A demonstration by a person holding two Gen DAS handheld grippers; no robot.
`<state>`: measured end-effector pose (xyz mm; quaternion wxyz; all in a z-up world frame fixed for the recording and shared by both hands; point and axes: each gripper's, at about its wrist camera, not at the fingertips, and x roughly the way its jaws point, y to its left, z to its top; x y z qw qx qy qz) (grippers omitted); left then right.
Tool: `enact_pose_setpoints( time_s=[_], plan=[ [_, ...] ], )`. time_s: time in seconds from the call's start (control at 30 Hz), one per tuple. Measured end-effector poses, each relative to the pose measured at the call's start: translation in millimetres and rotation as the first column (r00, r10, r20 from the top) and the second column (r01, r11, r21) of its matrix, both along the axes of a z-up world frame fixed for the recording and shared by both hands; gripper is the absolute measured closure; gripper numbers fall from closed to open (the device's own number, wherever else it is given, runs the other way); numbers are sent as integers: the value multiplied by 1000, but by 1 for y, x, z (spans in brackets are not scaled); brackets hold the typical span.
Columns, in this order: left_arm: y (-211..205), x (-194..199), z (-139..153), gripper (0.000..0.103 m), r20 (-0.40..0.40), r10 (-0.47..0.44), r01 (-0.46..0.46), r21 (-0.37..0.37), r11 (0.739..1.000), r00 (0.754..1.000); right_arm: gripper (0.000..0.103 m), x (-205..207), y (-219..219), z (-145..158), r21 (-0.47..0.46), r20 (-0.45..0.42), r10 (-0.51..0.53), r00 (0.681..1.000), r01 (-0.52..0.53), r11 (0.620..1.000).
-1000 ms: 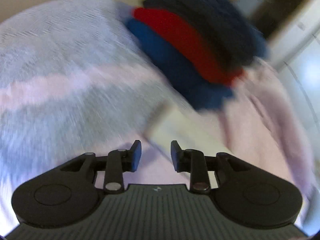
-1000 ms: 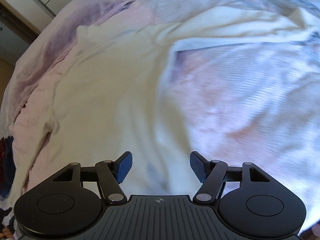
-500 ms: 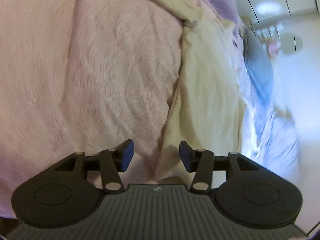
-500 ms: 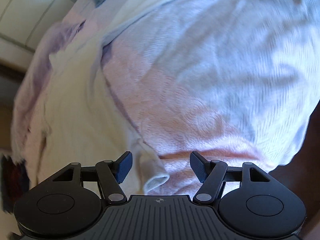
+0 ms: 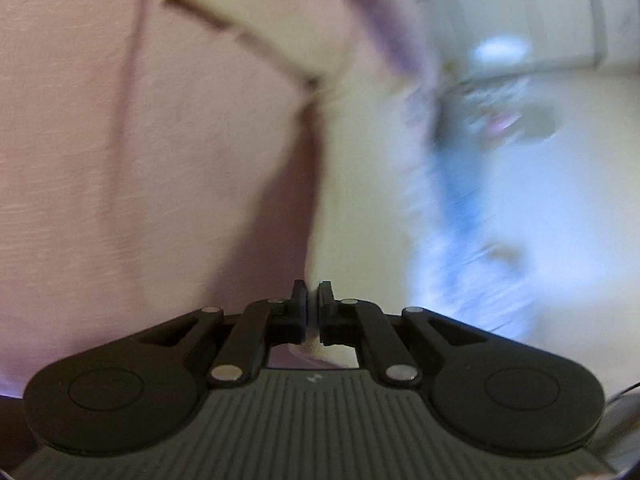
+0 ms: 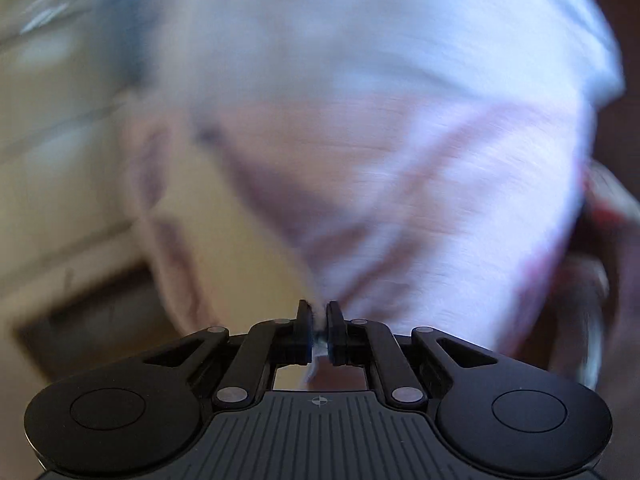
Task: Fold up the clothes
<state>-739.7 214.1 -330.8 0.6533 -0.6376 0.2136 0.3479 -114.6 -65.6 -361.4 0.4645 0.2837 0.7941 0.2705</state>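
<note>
A cream garment [image 5: 360, 200] lies over a pink bedcover [image 5: 140, 160], both smeared by motion. My left gripper [image 5: 312, 292] is at the garment's near edge. Its jaws are closing to a thin slit, and the pads press a bit of cream cloth between them. In the right wrist view the same cream garment [image 6: 240, 240] runs up the left, beside a pink and white bedcover [image 6: 400, 160]. My right gripper [image 6: 319, 312] sits at the near hem, its jaws closing, with a tuft of pale cloth pinched between the blue pads.
Past the bed's edge in the left wrist view there is pale floor [image 5: 560, 220] and a blurred blue-grey heap [image 5: 456, 168]. In the right wrist view a dark opening [image 6: 80, 320] sits low on the left and something dark red [image 6: 608, 208] at the right edge.
Both grippers stood wide open over the bed and have swung down to the cream garment's edge. Each now has its jaws drawn together on the cloth.
</note>
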Motion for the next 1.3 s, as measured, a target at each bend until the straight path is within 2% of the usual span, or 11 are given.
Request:
enact_pose_setpoints(
  time_s=[0.1,0.2,0.33,0.4,0.43,0.63,0.77,0.9,1.07,1.2,1.3],
  plan=[
    [-6,18,-20,98,-214,-82,81,-16,997,973,97,-4,-6,-25,-148,2,-36,999,36,988],
    [-8,21,-9,94,-248,-128,137,21,990,960,86,-5,13,5,-200,224,181,958,-137,970],
    [-5,24,15,94,-289,-180,212,83,974,940,76,-19,47,65,-341,583,462,668,-315,886],
    [2,30,29,91,-295,-154,202,141,969,943,60,-23,55,74,-312,654,465,597,-347,885],
    [8,35,29,85,-289,-142,193,155,969,947,46,-25,61,72,-293,645,469,603,-372,881],
    [27,79,26,83,-305,-176,225,135,965,936,46,-8,82,52,-388,542,538,645,-376,841],
    [34,113,28,83,-279,-156,201,143,969,948,46,60,88,95,-229,690,325,647,-230,946],
    [46,158,25,83,-275,-101,151,167,974,956,46,170,95,87,-71,688,27,725,30,997],
    [53,208,25,83,-275,-33,86,183,979,961,46,291,108,34,107,544,-327,773,322,941],
    [55,242,22,83,-290,-8,62,179,982,957,46,343,128,-4,113,479,-428,767,429,896],
    [55,260,22,83,-300,-10,65,176,982,954,95,362,136,-21,97,428,-424,798,426,900]
  ],
)
